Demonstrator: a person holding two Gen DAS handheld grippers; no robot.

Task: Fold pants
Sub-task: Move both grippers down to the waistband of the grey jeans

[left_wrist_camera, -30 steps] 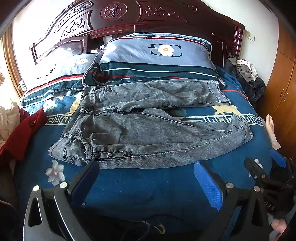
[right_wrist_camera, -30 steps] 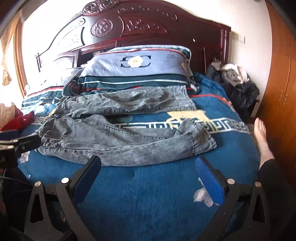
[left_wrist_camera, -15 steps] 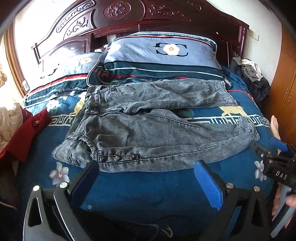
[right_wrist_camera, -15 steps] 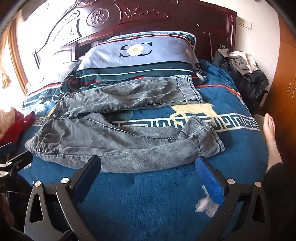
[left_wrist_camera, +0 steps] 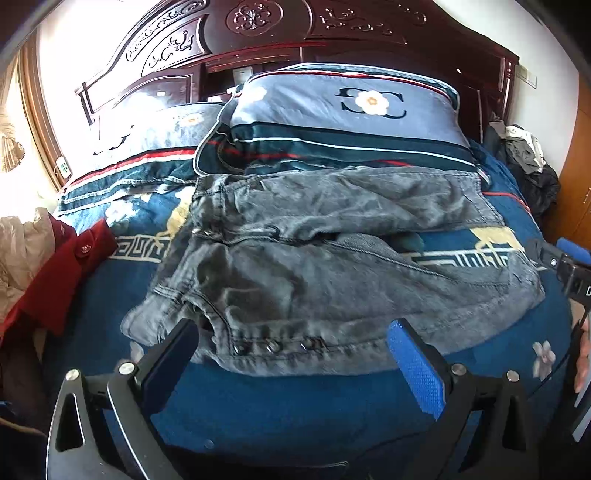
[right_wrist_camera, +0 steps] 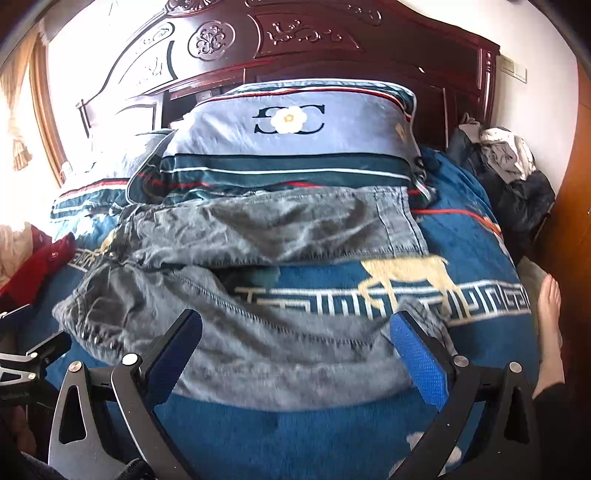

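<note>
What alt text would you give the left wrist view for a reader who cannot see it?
Grey denim pants lie spread across a blue patterned blanket, waistband left, legs running right, with the open left gripper just short of their near edge. Behind are striped pillows and a carved wooden headboard; a red garment lies left.

Blue patterned bed (left_wrist_camera: pixel 295 406) under grey pants (left_wrist_camera: pixel 332 280), pillows (left_wrist_camera: pixel 343 122), red garment (left_wrist_camera: pixel 62 273)

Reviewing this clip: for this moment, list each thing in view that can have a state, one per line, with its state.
pants: unfolded, spread across the bed, legs apart, not gripped.
left gripper: open, at the waistband edge, nothing between its fingers.
right gripper: open, over the near leg, nothing held.
front pillow: propped against the headboard, far leg's edge against it.
red garment: crumpled at the bed's left edge.
</note>
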